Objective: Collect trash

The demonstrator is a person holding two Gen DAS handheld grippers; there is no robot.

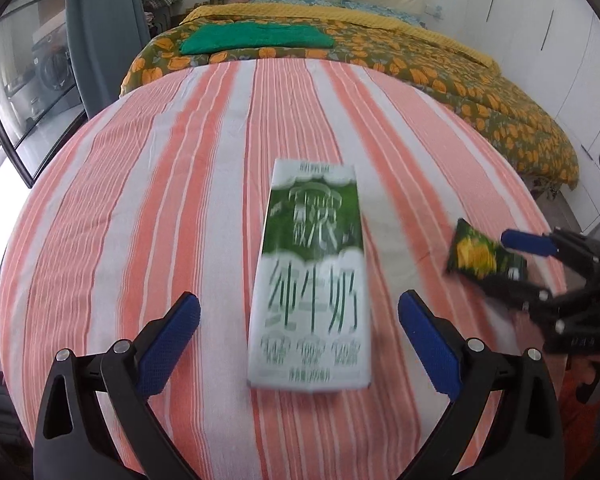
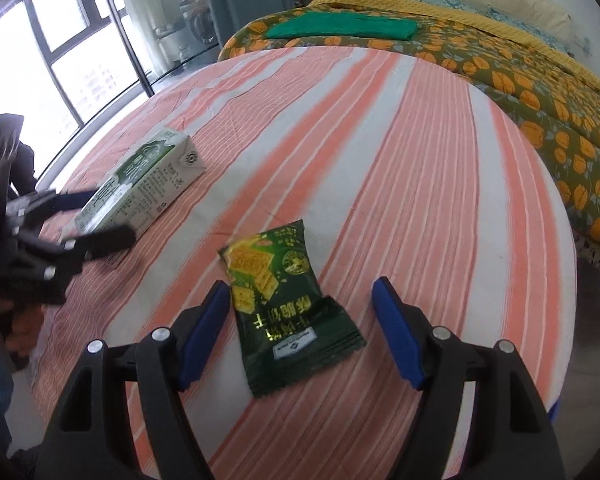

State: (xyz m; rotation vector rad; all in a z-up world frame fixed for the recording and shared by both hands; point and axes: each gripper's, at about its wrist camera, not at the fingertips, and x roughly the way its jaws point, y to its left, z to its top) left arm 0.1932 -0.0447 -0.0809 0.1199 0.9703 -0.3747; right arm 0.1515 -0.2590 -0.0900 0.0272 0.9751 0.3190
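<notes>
Two tongs released | left tongs (image 1: 300, 320) astride milk carton (image 1: 311, 280) | right tongs (image 2: 300, 312) astride cracker packet (image 2: 288, 304) | striped cloth (image 2: 419, 160)

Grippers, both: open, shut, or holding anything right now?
Left gripper: jaws open, either side of the milk carton, not gripping it.
Right gripper: jaws open around the green snack packet, which lies on the striped cloth.

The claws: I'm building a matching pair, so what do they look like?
Both the left claw and the right claw match: matte black forked plastic arms, silver round pivot pins, and two long fingers faced with textured blue pads. No cables or markings show.
</notes>
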